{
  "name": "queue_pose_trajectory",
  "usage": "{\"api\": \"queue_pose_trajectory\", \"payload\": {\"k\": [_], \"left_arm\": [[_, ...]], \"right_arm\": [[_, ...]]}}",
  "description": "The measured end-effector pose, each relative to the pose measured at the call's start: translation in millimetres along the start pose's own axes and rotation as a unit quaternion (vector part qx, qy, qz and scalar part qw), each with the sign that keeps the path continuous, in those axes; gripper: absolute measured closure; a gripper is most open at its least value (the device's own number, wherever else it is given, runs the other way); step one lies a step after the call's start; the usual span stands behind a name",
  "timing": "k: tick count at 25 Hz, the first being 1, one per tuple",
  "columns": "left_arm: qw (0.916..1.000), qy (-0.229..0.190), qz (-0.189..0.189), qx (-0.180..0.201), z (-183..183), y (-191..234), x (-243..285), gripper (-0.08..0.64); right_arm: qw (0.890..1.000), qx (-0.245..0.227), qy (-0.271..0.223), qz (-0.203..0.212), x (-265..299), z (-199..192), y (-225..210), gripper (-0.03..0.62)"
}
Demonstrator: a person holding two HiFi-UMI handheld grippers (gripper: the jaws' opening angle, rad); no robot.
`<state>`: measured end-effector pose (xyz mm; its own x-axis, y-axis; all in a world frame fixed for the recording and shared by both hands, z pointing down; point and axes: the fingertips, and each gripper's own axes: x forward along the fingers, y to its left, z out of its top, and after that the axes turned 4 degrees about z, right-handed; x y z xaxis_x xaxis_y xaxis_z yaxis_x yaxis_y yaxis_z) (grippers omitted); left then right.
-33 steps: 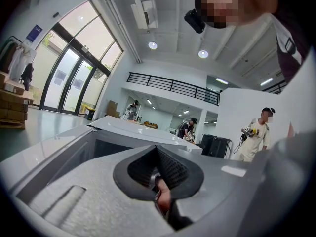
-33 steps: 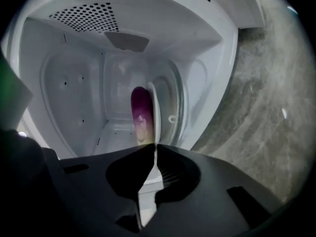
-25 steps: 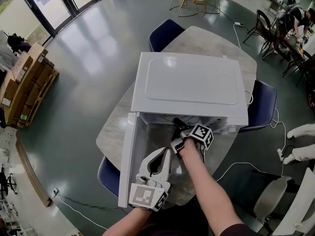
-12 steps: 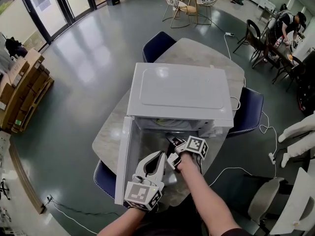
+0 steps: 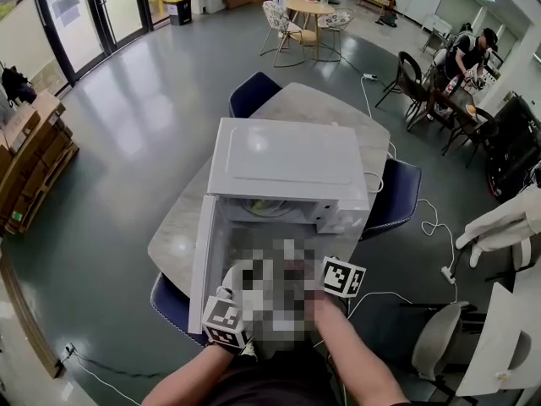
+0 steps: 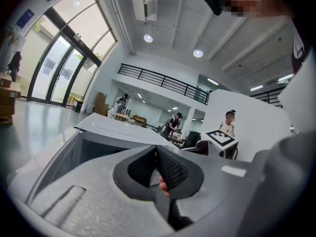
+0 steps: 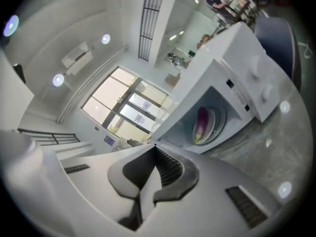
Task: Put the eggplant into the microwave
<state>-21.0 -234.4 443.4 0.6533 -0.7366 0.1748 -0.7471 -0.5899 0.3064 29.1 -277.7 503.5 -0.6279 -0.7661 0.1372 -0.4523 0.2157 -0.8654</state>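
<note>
Bright daylight from tall windows (image 7: 131,113), fisheye-warped edges, dark corners

Slim purple eggplant with a green cap (image 7: 201,124) lies lengthwise on the round turntable plate (image 7: 217,118) inside the boxy white microwave (image 5: 287,163). Its door (image 5: 203,260) hangs wide open before me. The microwave sits mid-table (image 5: 179,220), front toward the near edge.

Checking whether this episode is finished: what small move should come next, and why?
Probably push the door shut with the left gripper, which is beside it. The eggplant already lies on the plate inside the microwave, the door stands open, and the right gripper is outside, its jaws just closed on nothing.
</note>
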Motion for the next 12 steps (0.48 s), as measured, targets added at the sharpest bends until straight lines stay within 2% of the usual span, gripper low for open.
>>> {"api": "queue_pose_trajectory", "payload": {"k": [5, 12], "left_arm": [[0.9992, -0.013, -0.018, 0.034, 26, -17, -19, 0.554], [0.9974, -0.028, -0.042, 0.051, 50, -33, -45, 0.554]], "right_arm": [[0.993, -0.118, -0.001, 0.001, -30, -1, 52, 0.591], [0.972, -0.234, -0.007, 0.018, -43, -1, 110, 0.591]]}}
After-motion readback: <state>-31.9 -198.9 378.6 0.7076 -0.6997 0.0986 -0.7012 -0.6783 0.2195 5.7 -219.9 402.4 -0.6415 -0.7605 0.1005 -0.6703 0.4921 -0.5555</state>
